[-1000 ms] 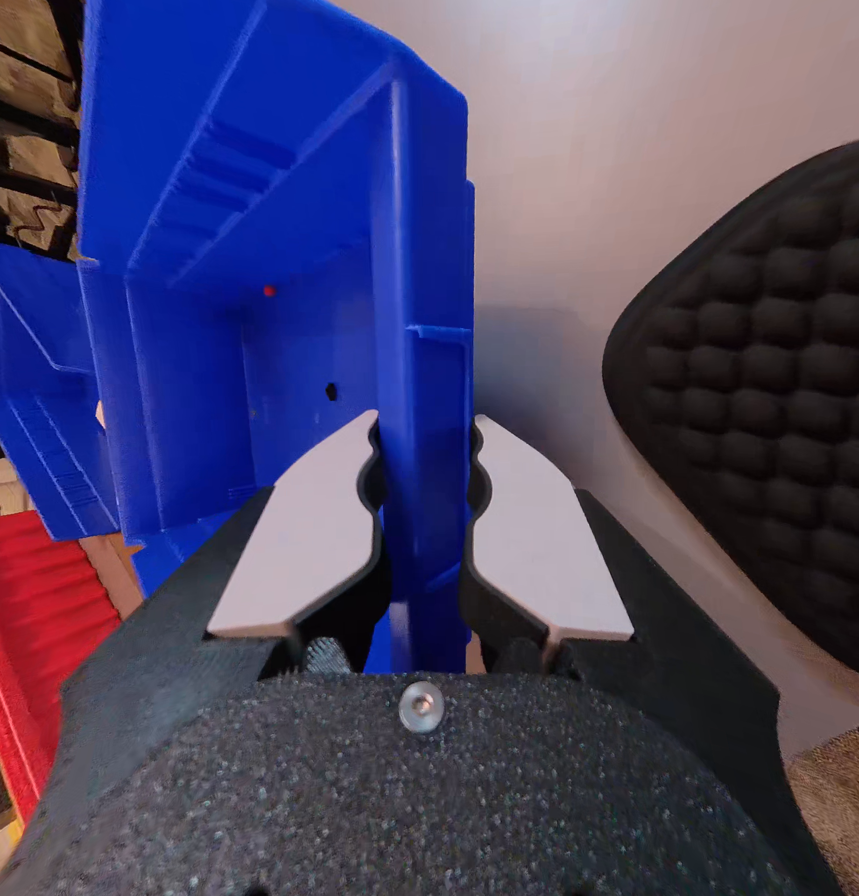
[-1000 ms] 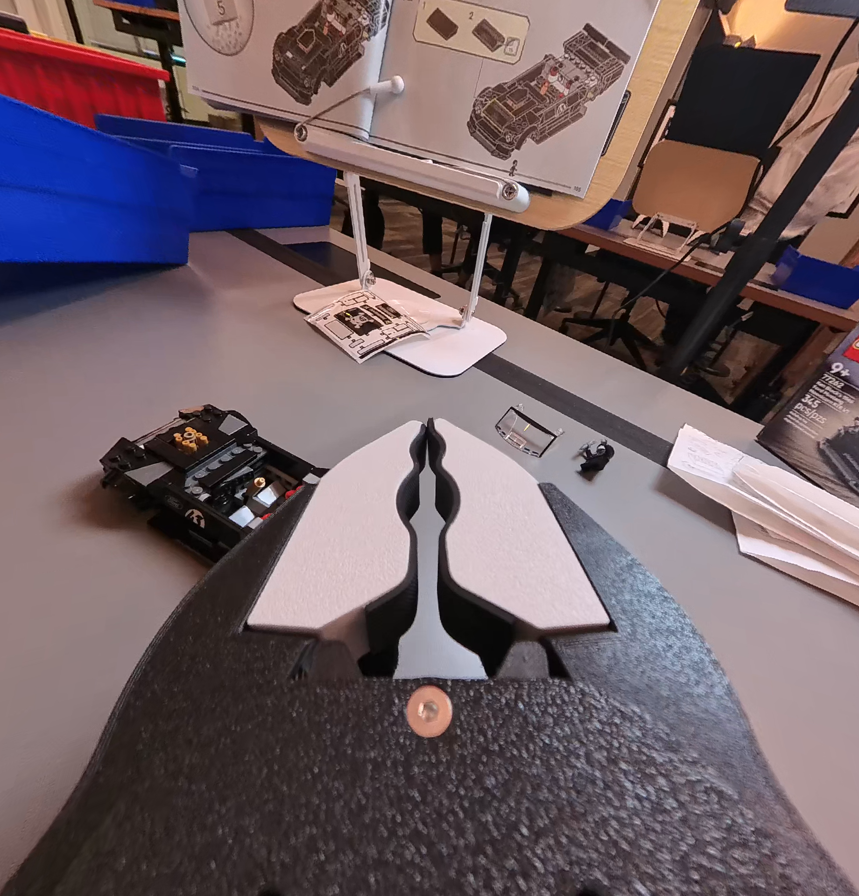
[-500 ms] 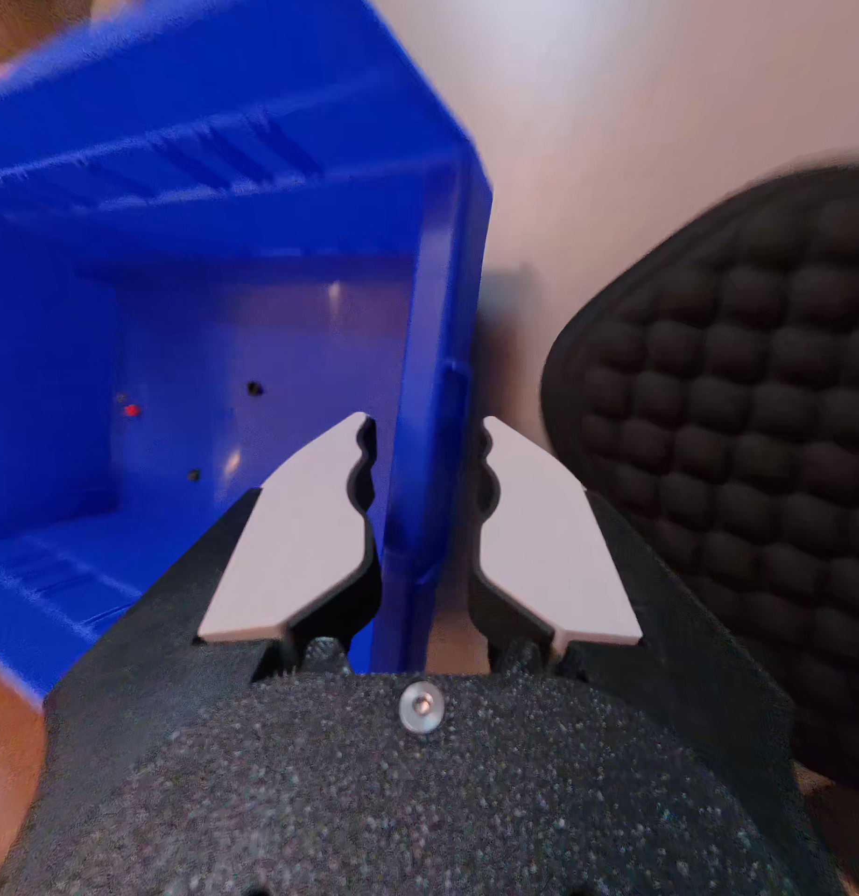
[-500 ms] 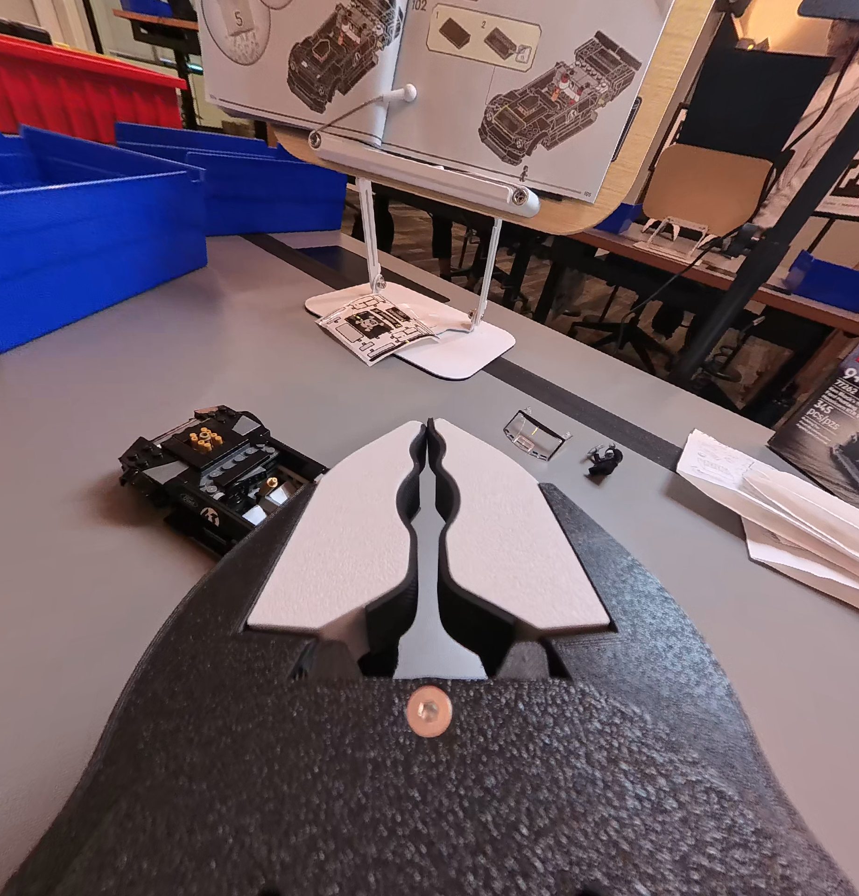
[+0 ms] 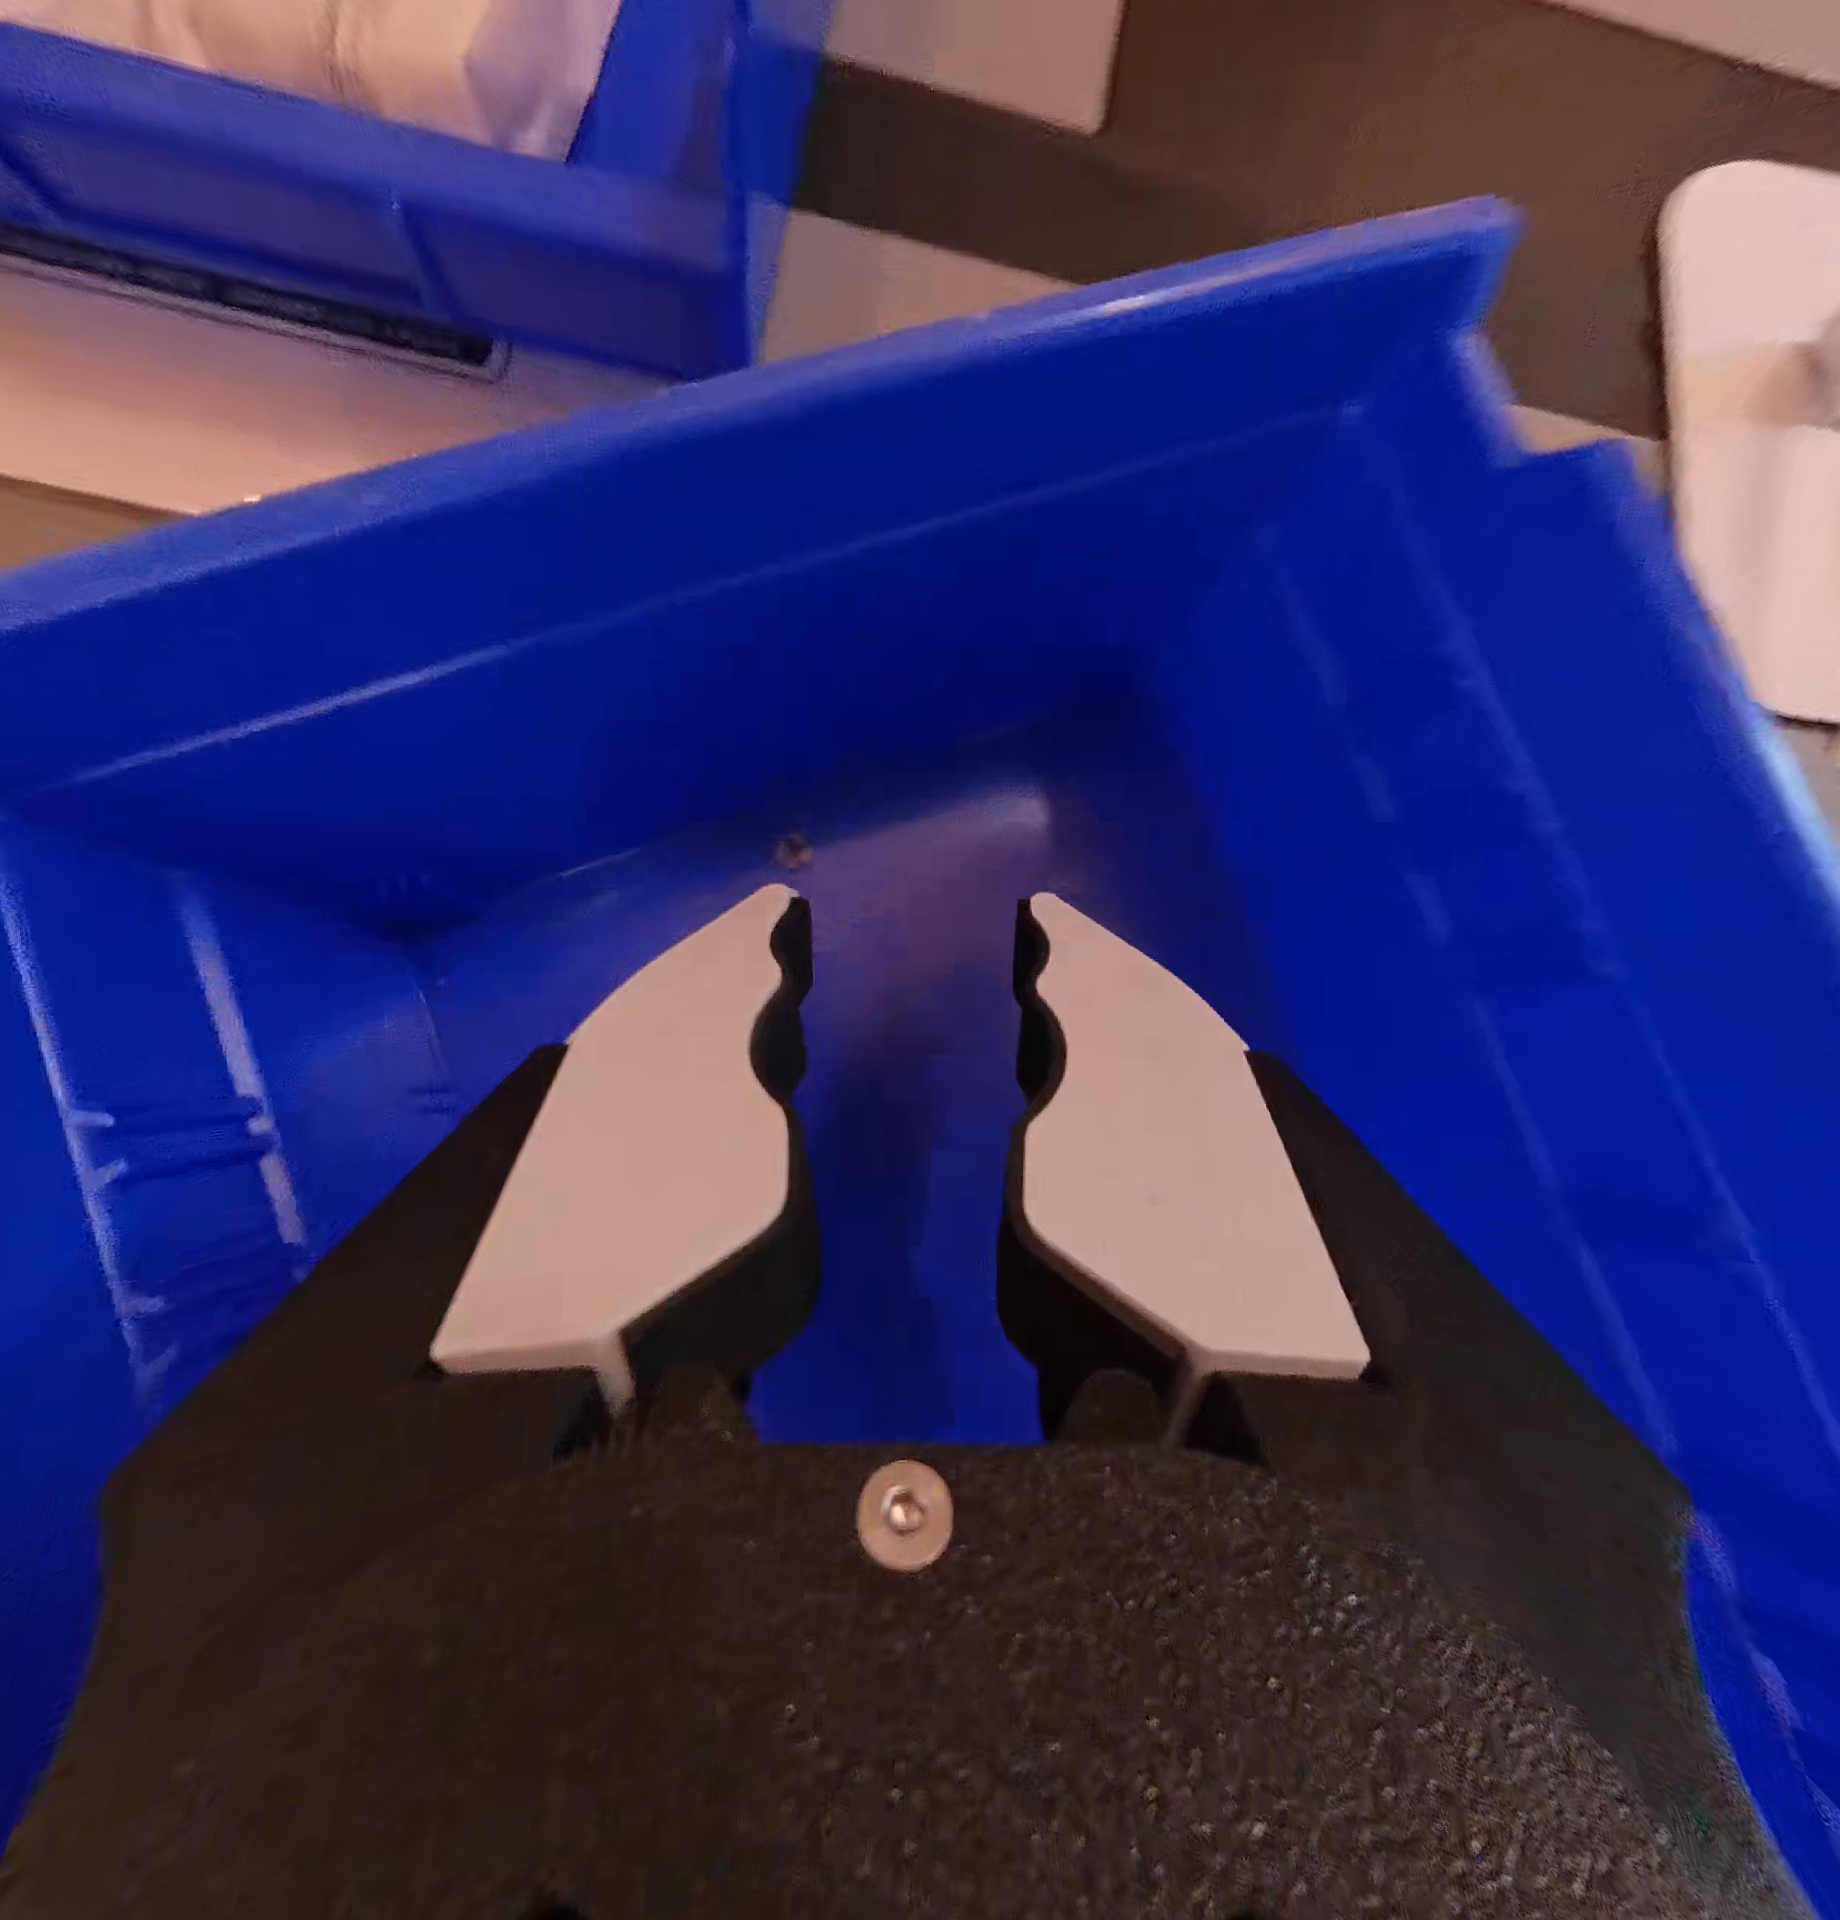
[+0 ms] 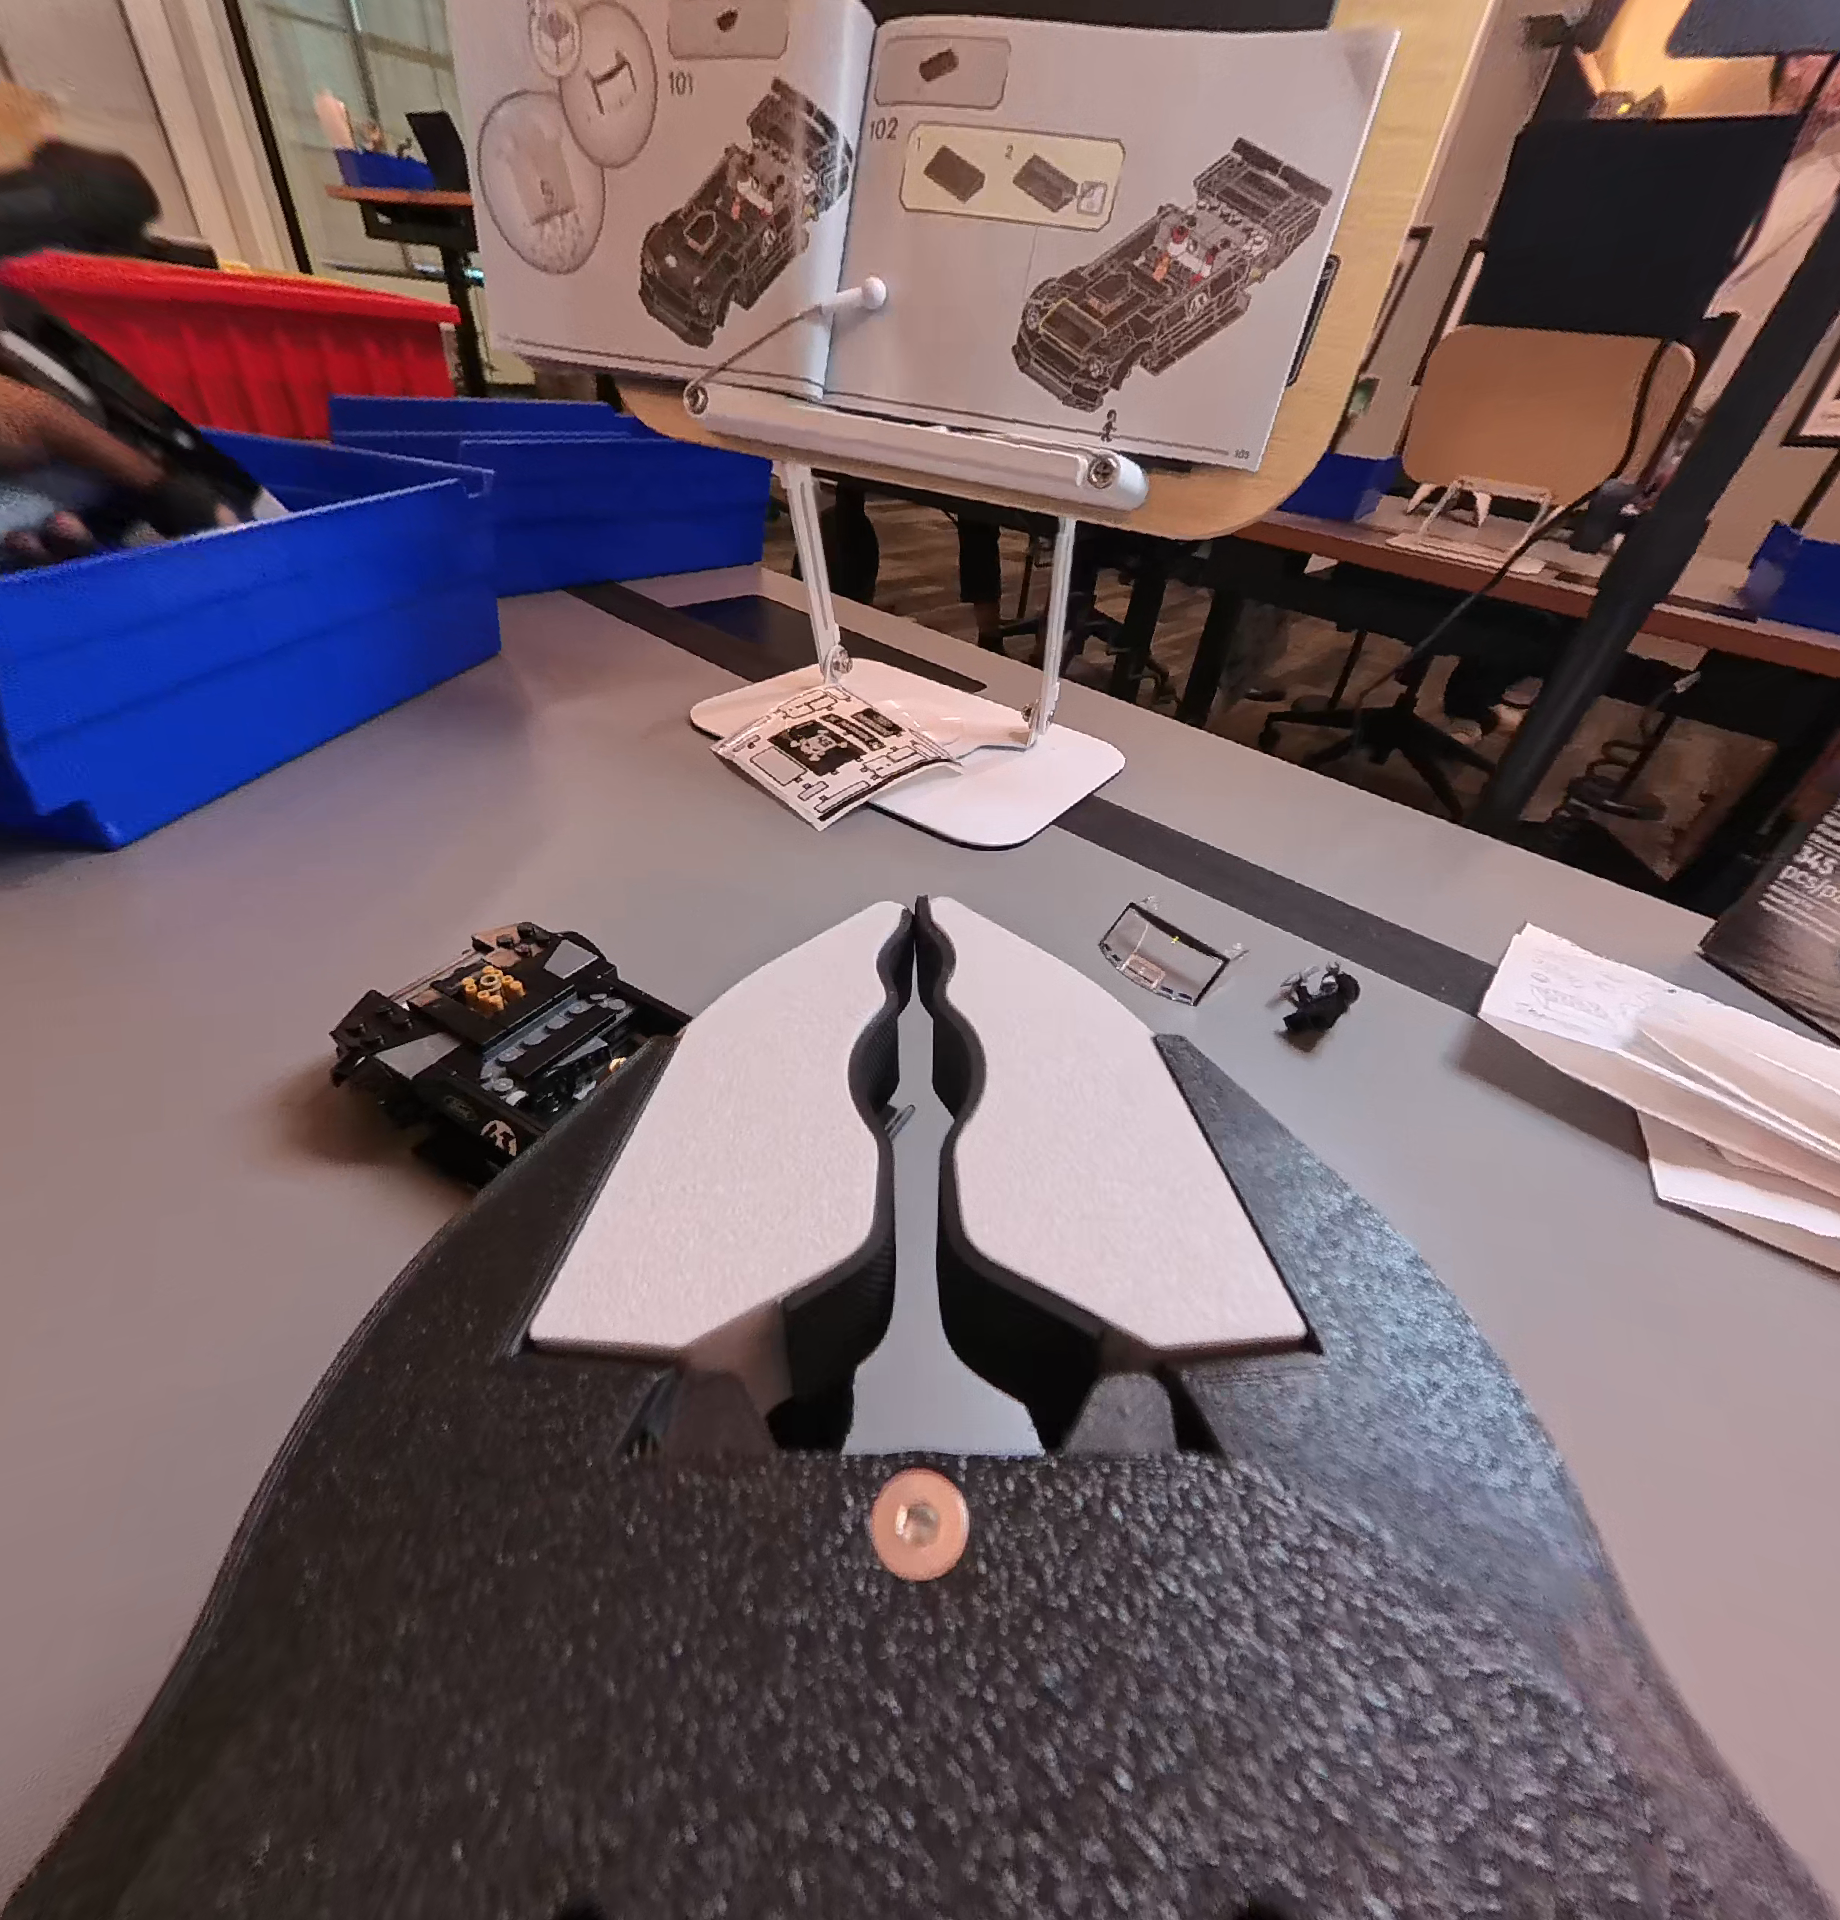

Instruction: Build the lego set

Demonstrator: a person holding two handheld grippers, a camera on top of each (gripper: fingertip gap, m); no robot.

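Observation:
In the left wrist view my left gripper (image 5: 911, 904) is open and empty, pointing down into a blue bin (image 5: 687, 582). A tiny dark piece (image 5: 791, 852) lies on the bin floor just beyond the left fingertip (image 5: 729, 966). In the right wrist view my right gripper (image 6: 914, 914) is shut, with nothing visible between the tips, low over the grey table (image 6: 480, 810). A partly built black lego car (image 6: 500, 1029) sits just left of it, partly under the finger. The same blue bin (image 6: 230, 623) stands at the left, with a hand and the left gripper (image 6: 64, 468) in it.
A clear windscreen piece (image 6: 1170, 951) and a small black piece (image 6: 1316, 997) lie right of the fingertips. The instruction booklet (image 6: 895, 208) stands on a white stand (image 6: 989, 779) with a sticker sheet (image 6: 833, 753). Papers (image 6: 1674, 1081), a set box (image 6: 1820, 935), more blue bins (image 6: 604, 488), a red bin (image 6: 220, 332). About 55 cm separates my left fingertips from my right. The tiny dark piece (image 5: 791, 852) lies some 5 cm from my left tips, 55 cm from my right tips.
My left gripper held the blue bin's wall a second ago, opened off it, and now points into the bin, which rests on the table. My right gripper stayed shut and edged over the car.

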